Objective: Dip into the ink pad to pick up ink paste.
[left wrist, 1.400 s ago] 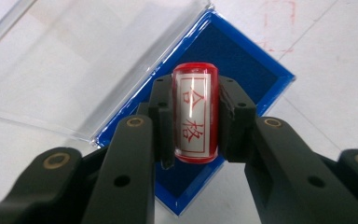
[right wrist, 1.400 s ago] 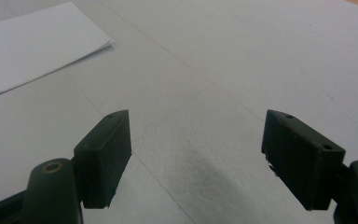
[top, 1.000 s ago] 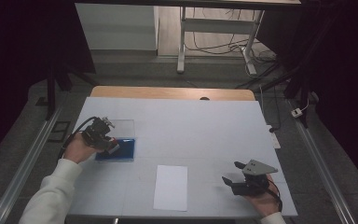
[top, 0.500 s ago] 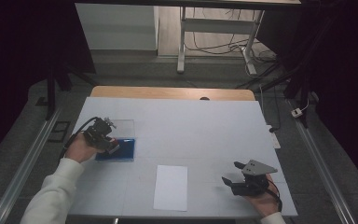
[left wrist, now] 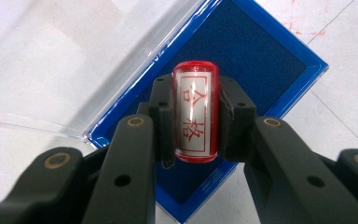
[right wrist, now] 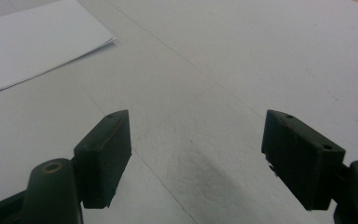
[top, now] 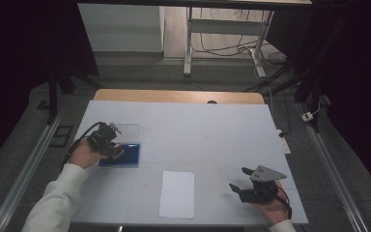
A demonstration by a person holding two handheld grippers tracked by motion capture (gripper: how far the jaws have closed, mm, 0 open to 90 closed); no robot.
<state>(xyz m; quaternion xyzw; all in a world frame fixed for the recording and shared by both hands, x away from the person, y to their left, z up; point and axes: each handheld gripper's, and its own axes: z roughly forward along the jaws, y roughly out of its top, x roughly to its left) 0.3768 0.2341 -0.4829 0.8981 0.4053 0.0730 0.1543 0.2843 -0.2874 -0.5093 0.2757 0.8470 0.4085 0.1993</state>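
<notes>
Stamp [left wrist: 196, 114], a red cylinder with a printed label, is clamped between the pads of the left tongs [left wrist: 195, 119] and held over the blue ink pad [left wrist: 256, 60], presumably so that its face can be inked. The pad's clear lid [left wrist: 74, 60] is folded back flat on the bench [top: 207, 130], leaving the pad uncovered. A white sheet [top: 177, 194] lies well apart toward the near edge, probably for stamping. The right tongs [right wrist: 196, 154] are held wide apart and empty near the bench. Nothing is seen between pad and sheet.
</notes>
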